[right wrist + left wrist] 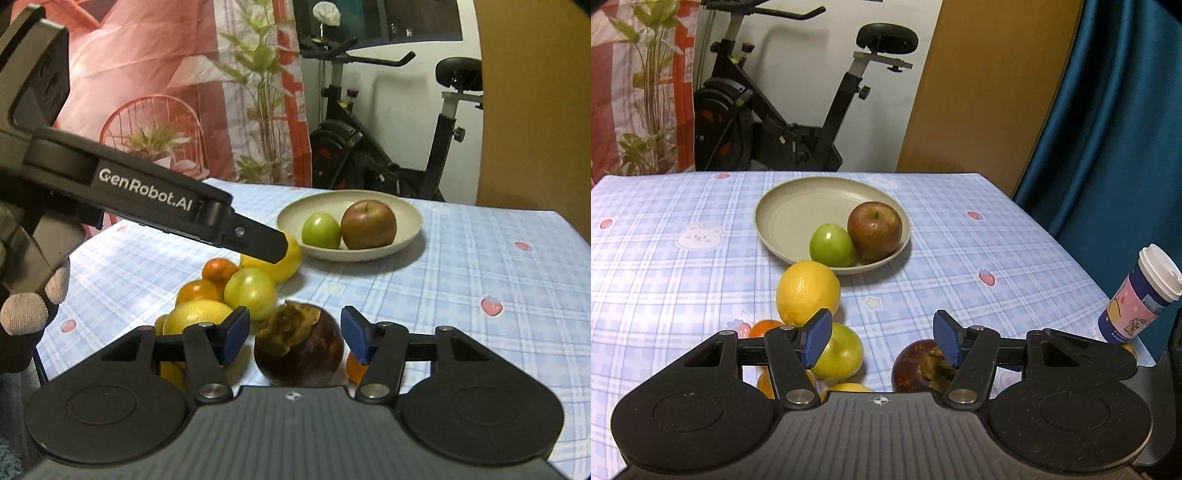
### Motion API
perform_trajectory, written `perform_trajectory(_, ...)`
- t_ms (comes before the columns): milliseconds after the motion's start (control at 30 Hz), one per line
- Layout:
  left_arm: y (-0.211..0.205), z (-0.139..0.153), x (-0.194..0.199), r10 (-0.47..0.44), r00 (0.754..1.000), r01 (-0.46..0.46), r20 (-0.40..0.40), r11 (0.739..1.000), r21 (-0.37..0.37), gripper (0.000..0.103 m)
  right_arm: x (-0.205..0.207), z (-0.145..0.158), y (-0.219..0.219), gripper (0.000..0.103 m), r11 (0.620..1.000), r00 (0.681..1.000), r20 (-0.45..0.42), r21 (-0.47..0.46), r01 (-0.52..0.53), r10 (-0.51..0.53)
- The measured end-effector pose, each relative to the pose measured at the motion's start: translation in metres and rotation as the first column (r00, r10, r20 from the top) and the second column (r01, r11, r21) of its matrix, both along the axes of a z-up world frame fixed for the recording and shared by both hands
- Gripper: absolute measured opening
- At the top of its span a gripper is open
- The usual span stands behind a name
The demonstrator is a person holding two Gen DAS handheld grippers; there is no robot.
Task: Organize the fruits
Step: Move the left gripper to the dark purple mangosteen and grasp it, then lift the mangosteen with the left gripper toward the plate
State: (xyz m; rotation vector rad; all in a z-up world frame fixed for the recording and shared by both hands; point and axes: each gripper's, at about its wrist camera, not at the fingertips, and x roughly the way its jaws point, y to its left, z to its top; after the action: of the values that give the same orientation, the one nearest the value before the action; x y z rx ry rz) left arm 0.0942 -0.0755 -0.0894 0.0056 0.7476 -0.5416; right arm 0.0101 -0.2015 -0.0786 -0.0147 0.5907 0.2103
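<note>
A beige plate [783, 218] [408, 214] on the checked tablecloth holds a red apple [874, 231] [368, 224] and a small green fruit [831, 245] [320, 230]. In front of it lie a lemon [807, 291], a yellow-green fruit [842, 352] [250, 292], oranges [218, 270] and a dark mangosteen [916, 367] [300, 345]. My left gripper [882, 341] is open and empty above these fruits. My right gripper [293, 332] is open with the mangosteen between its fingers, not gripped. The left gripper's body [147, 192] shows in the right wrist view.
A paper cup with a white lid [1137, 295] stands near the table's right edge. An exercise bike [768, 122] and a wooden panel [990, 88] stand behind the table's far edge. A blue curtain [1108, 129] hangs to the right.
</note>
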Motion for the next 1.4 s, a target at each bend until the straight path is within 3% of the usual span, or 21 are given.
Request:
perform_trajectory(267,-0.005,-0.006,-0.004,-0.036,0.999,0.036,-0.034,0.999,-0.004,0.063,0.002,-0.01,0.001,0.06,1.0,0.999,-0.032,-0.017,0.01,-0.01)
perform_trajectory(1100,-0.031,-0.031,-0.003,-0.125,0.986,0.13,-0.114,0.991,0.037,0.063,-0.001,-0.016,0.003,0.062,0.998,1.0,-0.006,-0.061,-0.02,0.02)
perform_trajectory(1400,-0.024,-0.031,0.004,-0.106,0.985,0.102,-0.133,0.994,-0.033,0.059,0.0,-0.015,0.004,0.062,0.997,1.0,0.001,-0.072,-0.025,0.025)
